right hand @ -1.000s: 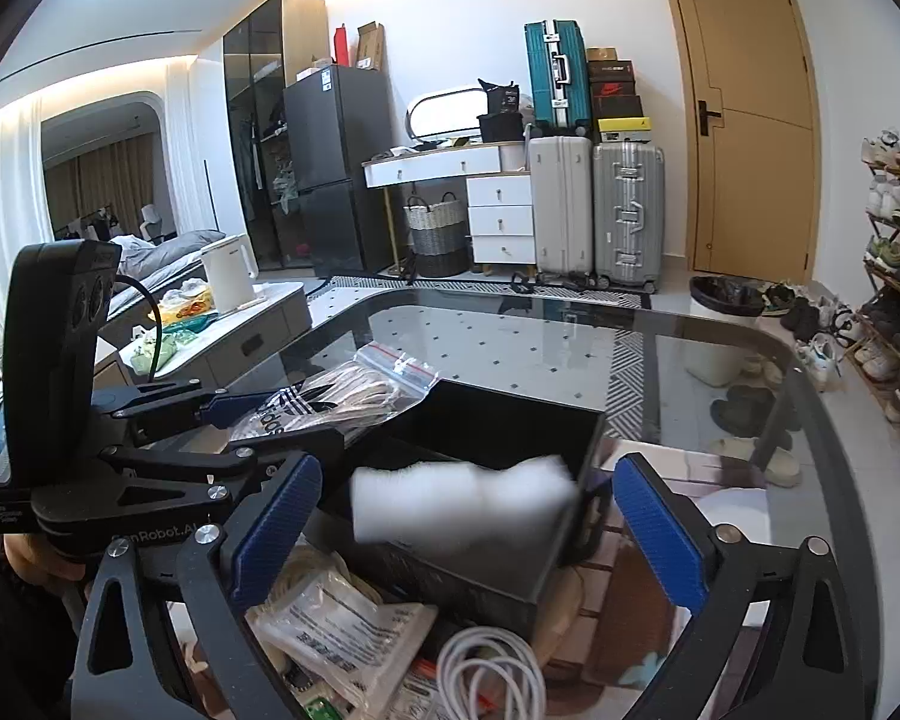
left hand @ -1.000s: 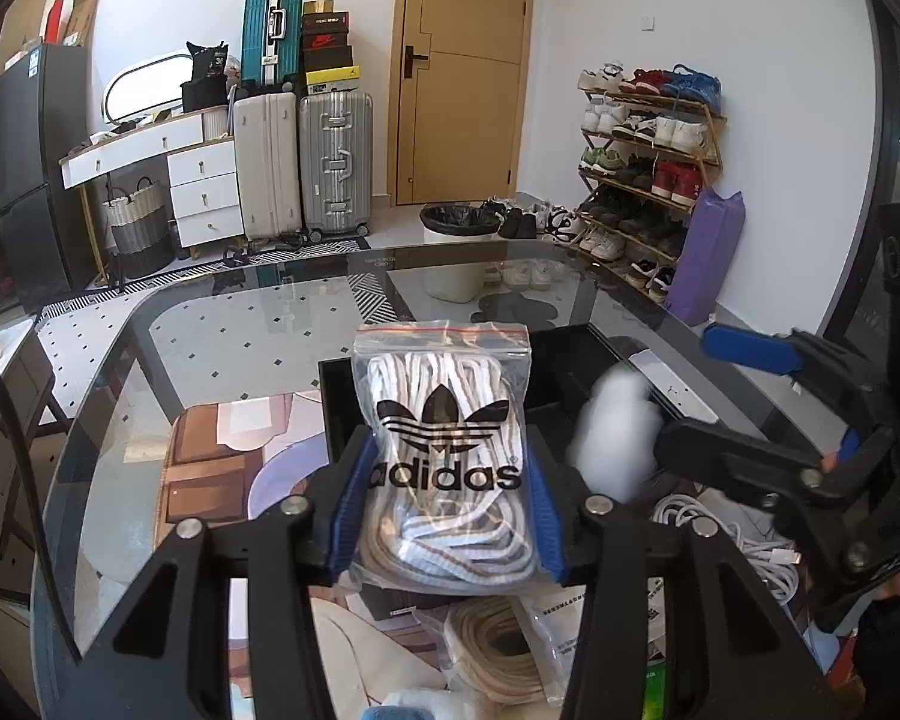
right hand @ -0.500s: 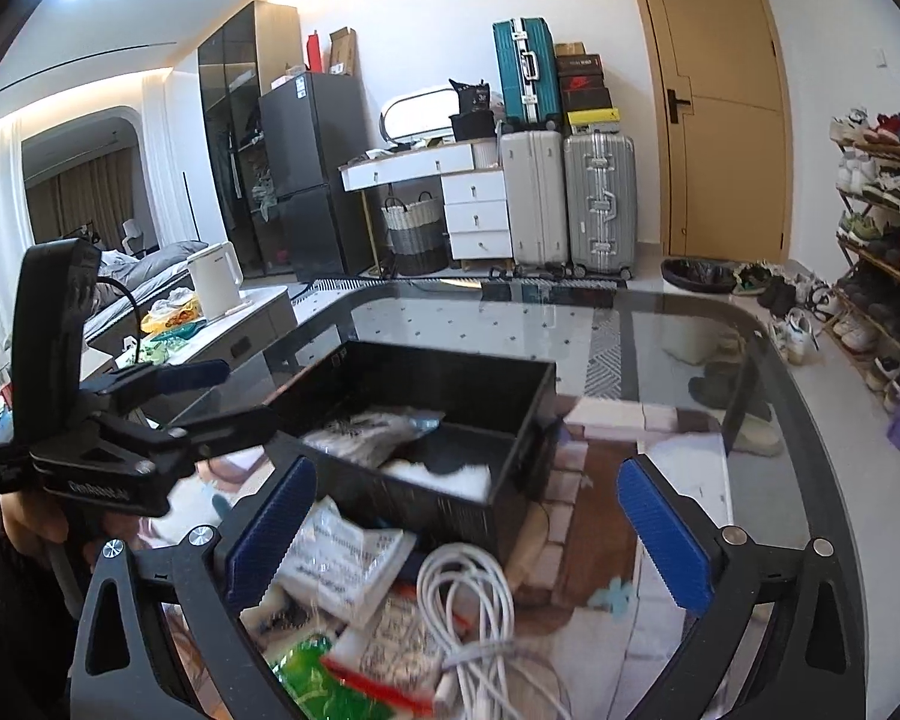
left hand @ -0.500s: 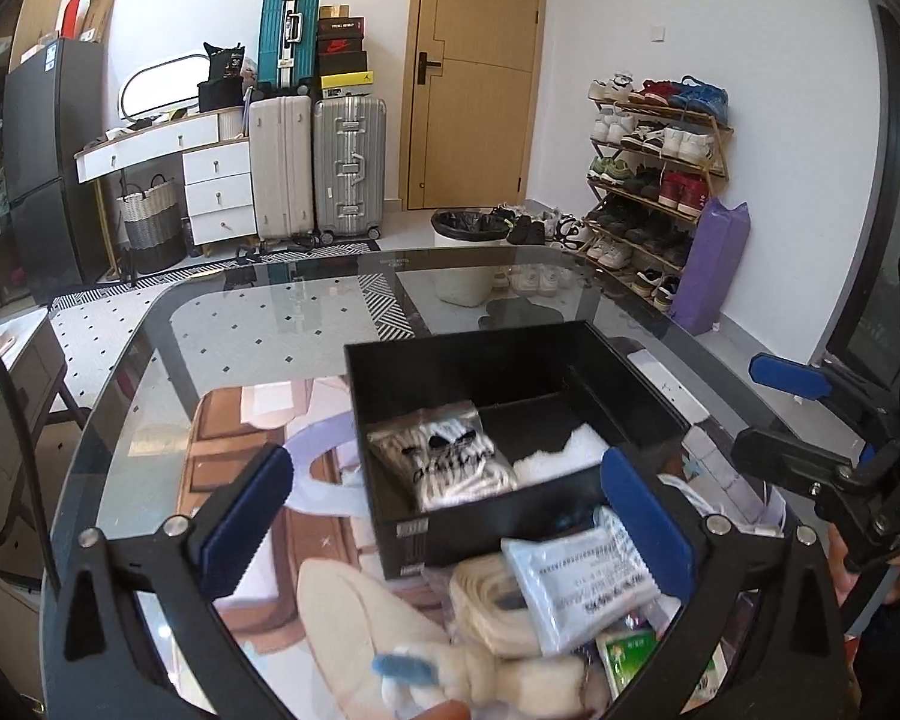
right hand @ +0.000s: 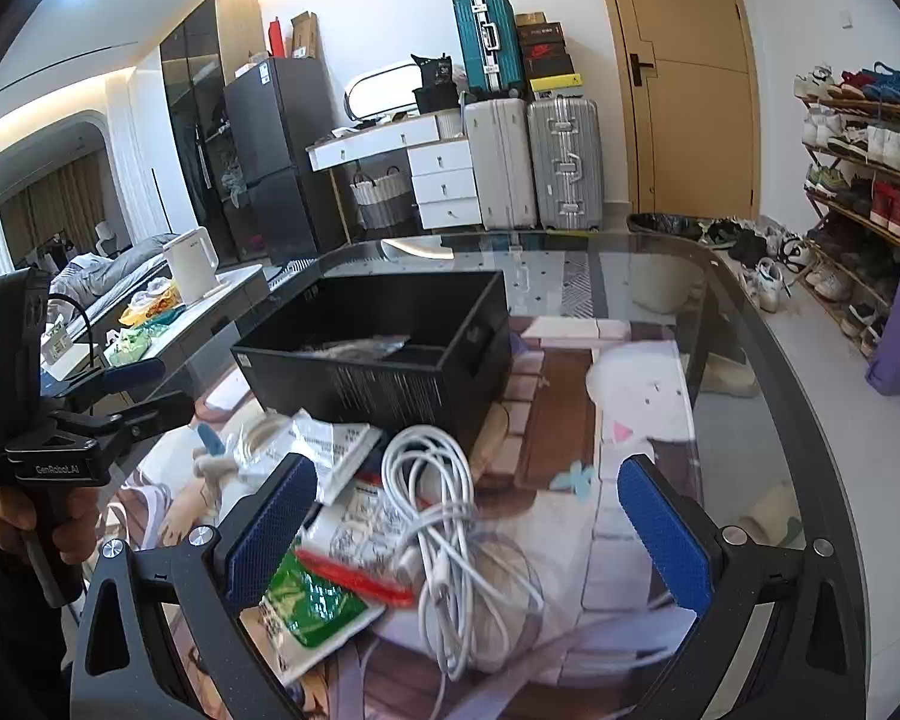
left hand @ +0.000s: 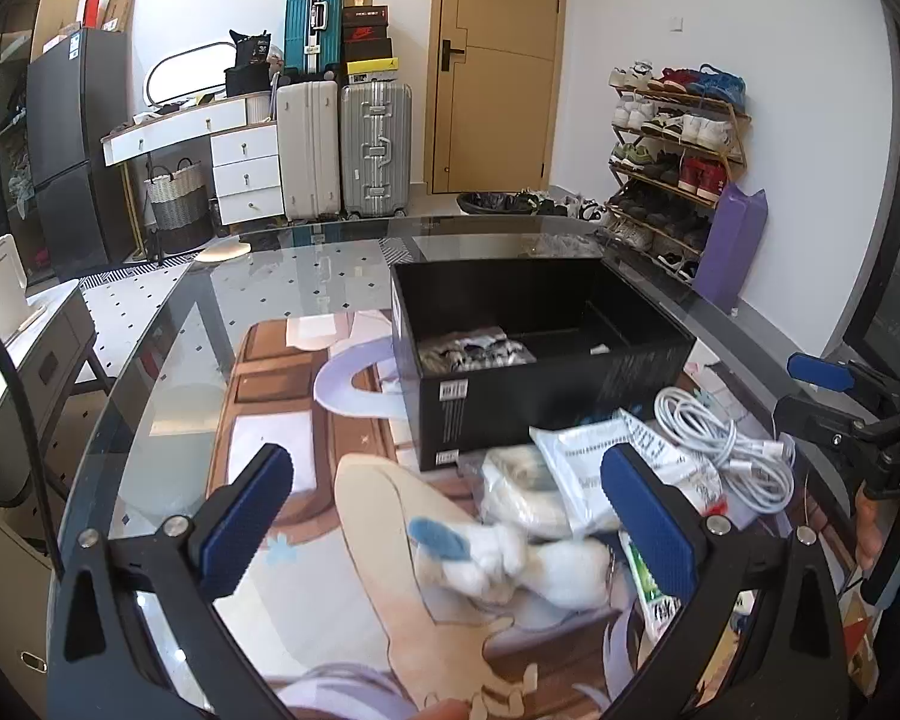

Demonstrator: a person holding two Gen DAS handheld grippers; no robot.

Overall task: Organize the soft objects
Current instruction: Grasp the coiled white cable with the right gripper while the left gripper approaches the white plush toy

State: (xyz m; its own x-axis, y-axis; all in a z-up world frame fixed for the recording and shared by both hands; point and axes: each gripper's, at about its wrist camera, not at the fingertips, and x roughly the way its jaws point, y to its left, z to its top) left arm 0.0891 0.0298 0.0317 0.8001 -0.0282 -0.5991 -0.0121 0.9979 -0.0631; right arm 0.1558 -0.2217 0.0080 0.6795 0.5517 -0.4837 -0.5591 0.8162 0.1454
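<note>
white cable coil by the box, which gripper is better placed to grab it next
Right, probably. The right gripper is open with the white cable coil lying directly between its fingers. The left gripper, also open, frames the small plush toy instead.

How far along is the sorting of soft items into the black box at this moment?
Done: a bag of shoelaces lies inside the black box. In hand: nothing; the left gripper and right gripper are both open and empty. Left: the plush toy, white pouch, cable coil and green packet remain on the table.
</note>
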